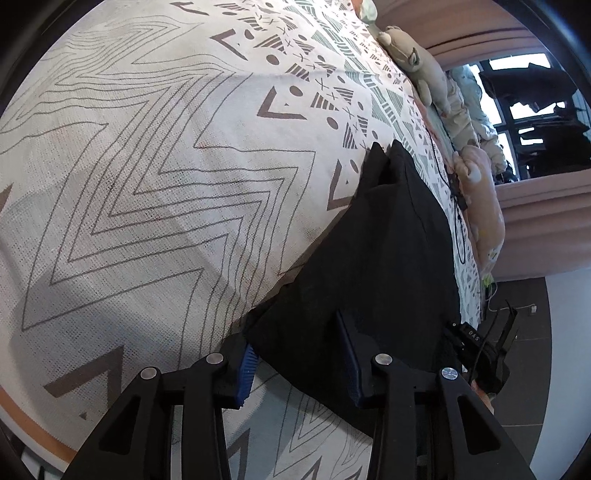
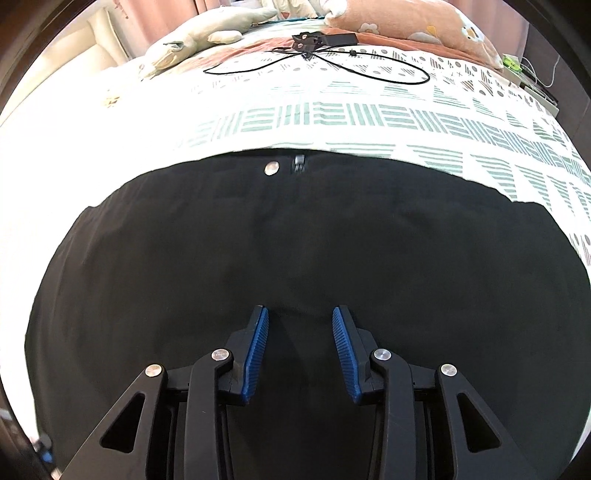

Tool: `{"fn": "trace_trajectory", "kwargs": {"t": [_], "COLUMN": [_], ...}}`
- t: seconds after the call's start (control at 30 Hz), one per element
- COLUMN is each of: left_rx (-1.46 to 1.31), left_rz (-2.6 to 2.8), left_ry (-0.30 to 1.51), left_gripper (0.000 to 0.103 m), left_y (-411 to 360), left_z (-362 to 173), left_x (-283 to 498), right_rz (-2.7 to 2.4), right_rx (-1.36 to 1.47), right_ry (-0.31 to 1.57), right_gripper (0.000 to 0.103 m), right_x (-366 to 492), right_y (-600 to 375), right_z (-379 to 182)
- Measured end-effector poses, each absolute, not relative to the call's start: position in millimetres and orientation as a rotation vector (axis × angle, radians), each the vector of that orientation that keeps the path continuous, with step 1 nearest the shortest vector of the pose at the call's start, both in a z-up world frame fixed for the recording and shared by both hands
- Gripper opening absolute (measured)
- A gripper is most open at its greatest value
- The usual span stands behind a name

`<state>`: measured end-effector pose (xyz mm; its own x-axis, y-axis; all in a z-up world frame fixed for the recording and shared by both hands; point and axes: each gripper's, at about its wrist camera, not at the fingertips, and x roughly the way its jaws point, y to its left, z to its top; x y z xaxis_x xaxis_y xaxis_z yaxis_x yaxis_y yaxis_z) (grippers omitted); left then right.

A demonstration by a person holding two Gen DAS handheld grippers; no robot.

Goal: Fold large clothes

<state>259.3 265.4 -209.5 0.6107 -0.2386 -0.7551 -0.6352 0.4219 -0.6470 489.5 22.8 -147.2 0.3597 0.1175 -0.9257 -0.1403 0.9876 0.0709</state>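
Observation:
A black garment (image 1: 384, 266), trousers with a silver button (image 2: 272, 168) and a zip pull (image 2: 299, 160) at the waistband, lies flat on the patterned bedspread (image 1: 155, 177). In the left wrist view my left gripper (image 1: 295, 350) straddles the garment's near corner. Its blue pads (image 1: 246, 373) stand apart and do not clamp the cloth, and the right finger rests over the fabric. In the right wrist view my right gripper (image 2: 299, 350) points steeply down over the middle of the black garment (image 2: 295, 258). It is open, with only flat cloth below the gap.
Plush toys (image 1: 417, 62) and a peach pillow (image 2: 406, 22) line the bed's far side. A black cable with a small plug box (image 2: 325, 40) lies on the bedspread beyond the waistband. Dark tiled floor (image 1: 524, 369) shows past the bed's edge, and a black tool housing (image 1: 476, 339) sits there.

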Motion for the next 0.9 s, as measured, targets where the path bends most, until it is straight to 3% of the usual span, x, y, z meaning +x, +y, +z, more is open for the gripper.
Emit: {"fn": "trace_trajectory", "kwargs": {"t": [0.27, 0.37, 0.43, 0.57, 0.8, 0.9], "left_rx": [-1.193, -1.192, -1.179, -1.154, -1.073, -1.012], "left_rz": [0.263, 0.257, 0.265, 0.247, 0.199, 0.174], "left_ry": [0.934, 0.94, 0.938, 0.912, 0.822, 0.807], "left_gripper": [0.041, 0.041, 0.041, 0.02, 0.012, 0.011], "left_y": [269, 271, 269, 266, 254, 245], "left_z": [-217, -215, -212, -202, -157, -135], "left_x": [270, 275, 274, 273, 277, 284], "right_rz": [0.261, 0.299, 0.314, 0.349, 0.373, 0.384], "right_rx": [0.051, 0.097, 0.115, 0.132, 0.213, 0.224], "right_ry": [1.17, 1.175, 1.17, 1.168, 1.201, 1.203], "right_gripper": [0.039, 0.05, 0.05, 0.05, 0.048, 0.043], "right_x": [433, 407, 394, 362, 330, 314], "right_y": [8, -2, 0, -21, -29, -31], "right_z": [-113, -104, -99, -100, -111, -112]}}
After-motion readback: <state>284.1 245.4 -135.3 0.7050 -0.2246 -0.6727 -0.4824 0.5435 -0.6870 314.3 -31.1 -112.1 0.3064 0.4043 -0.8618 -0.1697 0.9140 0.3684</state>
